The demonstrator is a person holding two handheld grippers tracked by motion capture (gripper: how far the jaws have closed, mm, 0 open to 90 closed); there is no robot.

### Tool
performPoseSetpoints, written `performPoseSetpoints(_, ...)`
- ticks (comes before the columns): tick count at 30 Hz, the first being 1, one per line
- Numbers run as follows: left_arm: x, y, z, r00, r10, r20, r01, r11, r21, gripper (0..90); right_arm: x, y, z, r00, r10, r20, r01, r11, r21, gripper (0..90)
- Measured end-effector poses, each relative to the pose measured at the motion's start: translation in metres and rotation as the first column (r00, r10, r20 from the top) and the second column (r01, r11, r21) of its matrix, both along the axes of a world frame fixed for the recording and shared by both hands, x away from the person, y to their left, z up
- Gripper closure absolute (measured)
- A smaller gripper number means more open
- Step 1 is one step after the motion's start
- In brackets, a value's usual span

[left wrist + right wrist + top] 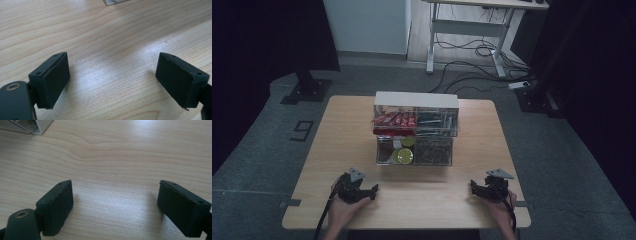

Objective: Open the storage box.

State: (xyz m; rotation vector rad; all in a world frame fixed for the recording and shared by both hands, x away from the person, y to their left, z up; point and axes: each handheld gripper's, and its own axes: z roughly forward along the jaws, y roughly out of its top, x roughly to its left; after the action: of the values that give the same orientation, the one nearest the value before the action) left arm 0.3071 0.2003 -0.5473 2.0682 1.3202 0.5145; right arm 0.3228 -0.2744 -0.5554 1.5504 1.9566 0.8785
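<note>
Jaws of both the left gripper point(371, 192) and right gripper point(475, 188) stood wide, empty, well short of the clear plastic drawer box point(414, 135) on the pale woodgrain table point(422, 200).

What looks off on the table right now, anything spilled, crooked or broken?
Nothing stands out. The clear drawer box sits square mid-table with both lower drawers pulled out toward the person, contents inside. The left gripper and right gripper rest open on bare wood.

Table point(337, 150) pale wood grain; fingers point(53, 80) black; drawer box point(416, 130) clear, red and yellow contents.
</note>
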Motion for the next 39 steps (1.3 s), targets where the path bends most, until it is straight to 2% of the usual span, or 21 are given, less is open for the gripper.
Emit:
performPoseSetpoints(7,0.000,0.002,0.000,0.9997,0.023,0.008,-0.023,0.9997,-0.003,15.8,0.000,0.000,0.000,1.0000,-0.002,0.002,0.002,1.000,-0.001,13.6)
performPoseSetpoints(10,-0.001,0.004,0.001,0.9985,0.053,0.018,-0.053,0.9986,-0.008,20.4,-0.001,0.000,0.000,1.0000,-0.008,0.003,0.008,1.000,-0.001,14.0)
performPoseSetpoints(14,-0.002,0.006,0.001,0.9976,0.066,0.020,-0.066,0.9978,-0.011,23.9,-0.001,0.000,0.000,0.9999,-0.011,0.003,0.011,1.000,0.000,14.3)
performPoseSetpoints(17,-0.004,0.007,0.002,0.9965,0.077,0.032,-0.078,0.9970,0.005,24.8,-0.001,0.000,0.000,0.9999,-0.010,0.003,0.010,1.000,0.001,14.4)
performPoseSetpoints(18,-0.006,0.007,0.005,0.9955,0.078,0.053,-0.079,0.9968,0.013,24.8,-0.001,0.000,0.000,0.9999,-0.010,0.003,0.010,1.000,0.001,14.4)
performPoseSetpoints(24,-0.013,0.011,0.015,0.9912,0.095,0.091,-0.094,0.9954,-0.019,31.4,-0.001,0.000,0.000,0.9999,-0.009,0.005,0.009,1.000,-0.001,14.9)
performPoseSetpoints(29,-0.015,0.014,0.016,0.9904,0.101,0.094,-0.098,0.9946,-0.031,33.2,-0.001,0.000,0.000,0.9999,-0.010,0.005,0.010,1.000,-0.001,15.0)
performPoseSetpoints(35,-0.018,0.020,0.025,0.9888,0.105,0.106,-0.099,0.9930,-0.064,39.1,-0.001,0.000,0.000,0.9999,-0.010,0.005,0.010,1.000,-0.001,15.0)
performPoseSetpoints(36,-0.020,0.022,0.029,0.9853,0.120,0.121,-0.114,0.9916,-0.062,39.6,-0.001,0.000,0.000,0.9999,-0.011,0.004,0.011,1.000,0.000,15.0)
performPoseSetpoints(39,-0.024,0.020,0.035,0.9791,0.126,0.160,-0.123,0.9921,-0.026,41.7,-0.001,0.000,0.000,0.9999,-0.010,0.005,0.010,1.000,0.000,15.0)
